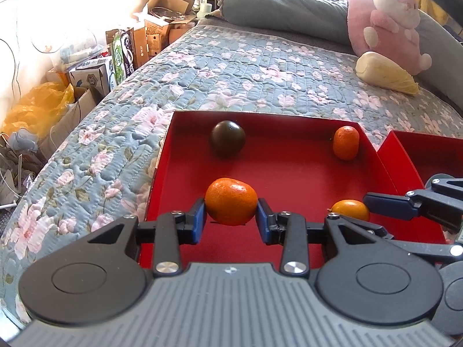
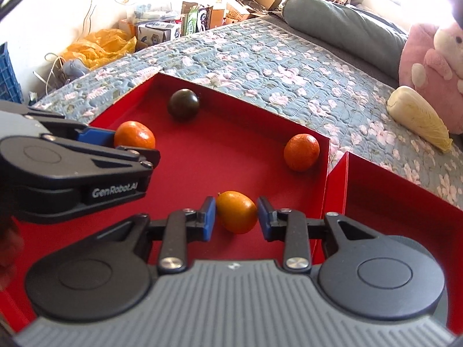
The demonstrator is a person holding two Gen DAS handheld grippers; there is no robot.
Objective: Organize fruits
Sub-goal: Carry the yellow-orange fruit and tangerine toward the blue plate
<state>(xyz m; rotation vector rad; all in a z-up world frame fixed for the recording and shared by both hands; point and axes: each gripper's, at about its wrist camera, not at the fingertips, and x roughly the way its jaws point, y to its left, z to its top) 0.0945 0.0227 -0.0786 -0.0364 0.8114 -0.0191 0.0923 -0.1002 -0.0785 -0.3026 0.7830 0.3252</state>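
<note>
A red box [image 1: 289,121] [image 2: 246,101] lies on the bed with several fruits inside. My left gripper [image 1: 231,217] is shut on a mandarin [image 1: 231,201], which also shows in the right wrist view [image 2: 136,134]. My right gripper [image 2: 236,217] straddles a smaller orange fruit [image 2: 237,211] [image 1: 351,209]; its blue pads sit right at the fruit's sides with slight gaps. A dark round fruit [image 1: 228,142] [image 2: 183,104] sits near the far wall. Another mandarin [image 1: 345,142] [image 2: 301,152] lies in the far right corner.
A second red box [image 1: 428,156] [image 2: 405,202] stands to the right. On the flowered quilt [image 1: 231,66] lie a pale cabbage [image 1: 385,72] [image 2: 419,121], a pink plush toy [image 1: 390,20] and a grey pillow [image 1: 283,5]. Cardboard boxes [image 1: 115,55] crowd the floor on the left.
</note>
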